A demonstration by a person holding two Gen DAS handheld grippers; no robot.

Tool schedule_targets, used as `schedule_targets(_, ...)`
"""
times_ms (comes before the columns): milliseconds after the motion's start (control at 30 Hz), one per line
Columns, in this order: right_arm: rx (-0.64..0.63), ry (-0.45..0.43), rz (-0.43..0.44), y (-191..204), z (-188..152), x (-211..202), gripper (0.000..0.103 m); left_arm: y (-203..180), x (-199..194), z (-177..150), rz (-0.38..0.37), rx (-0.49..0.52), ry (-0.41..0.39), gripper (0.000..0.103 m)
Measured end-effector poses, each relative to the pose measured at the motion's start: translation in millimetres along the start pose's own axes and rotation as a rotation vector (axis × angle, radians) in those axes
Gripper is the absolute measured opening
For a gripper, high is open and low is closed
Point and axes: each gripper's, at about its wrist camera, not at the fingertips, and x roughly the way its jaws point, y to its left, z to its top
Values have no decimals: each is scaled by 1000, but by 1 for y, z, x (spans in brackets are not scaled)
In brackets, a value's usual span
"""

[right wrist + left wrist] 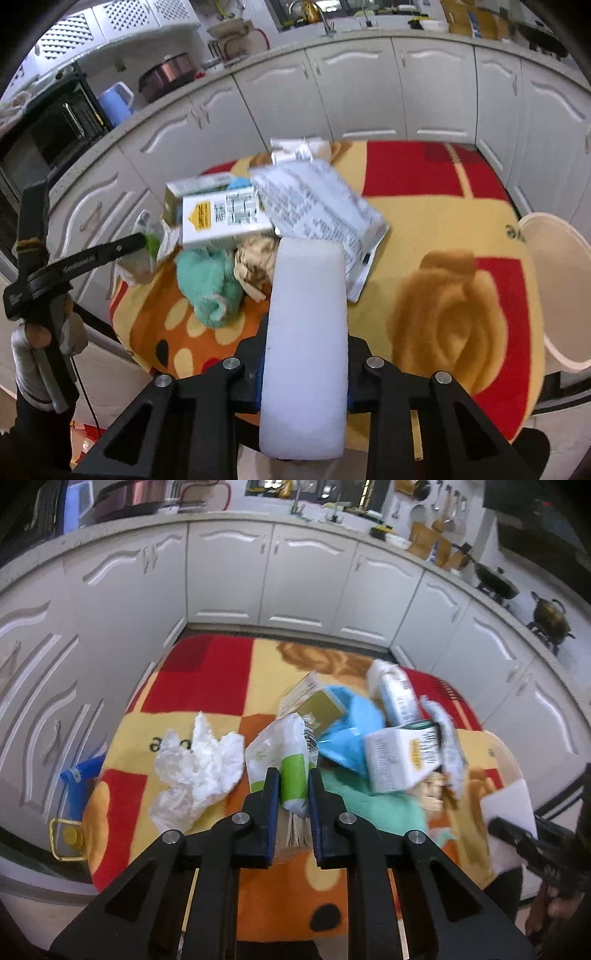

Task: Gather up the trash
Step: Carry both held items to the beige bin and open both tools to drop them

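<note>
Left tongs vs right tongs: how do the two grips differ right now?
The left tongs pinch a thin white-and-green wrapper; the right tongs clamp a thick white foam block. The wrapper is crumpled and limp, while the foam block is smooth and stiff. The wrapper sits at the fingertips, whereas the foam block runs back past the jaws. Both tongs are shut on trash above the patterned cloth.

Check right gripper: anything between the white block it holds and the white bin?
Nothing visible. The right gripper is shut on the white block; between it and the white bin at the table's right edge lies only bare patterned tablecloth. The trash pile sits up and left, off that path.
</note>
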Motion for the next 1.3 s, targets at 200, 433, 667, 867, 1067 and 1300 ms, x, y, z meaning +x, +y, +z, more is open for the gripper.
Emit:
schedule_targets(200,47,-51,-31,-23,4,-20,28,-38,-21,6,-110,46,-19,12)
schedule_targets(433,140,-111,-135,-82,9,-48,28,-110,-12,15,-251,145,7,12)
schedule_targets(667,235,-133,-282,-152,13,-68,28,-199,19,23,-397,244,71,12)
schedule_targets(867,301,-103,-345,-205,13,-64,28,-268,58,27,-467,290,146,12)
schedule_targets(1067,335,-85,-376,-240,17,-57,28,-321,105,27,-498,294,212,12)
schedule_targets(1300,395,-97,-395,-275,19,-57,49,-359,142,24,-530,255,237,34)
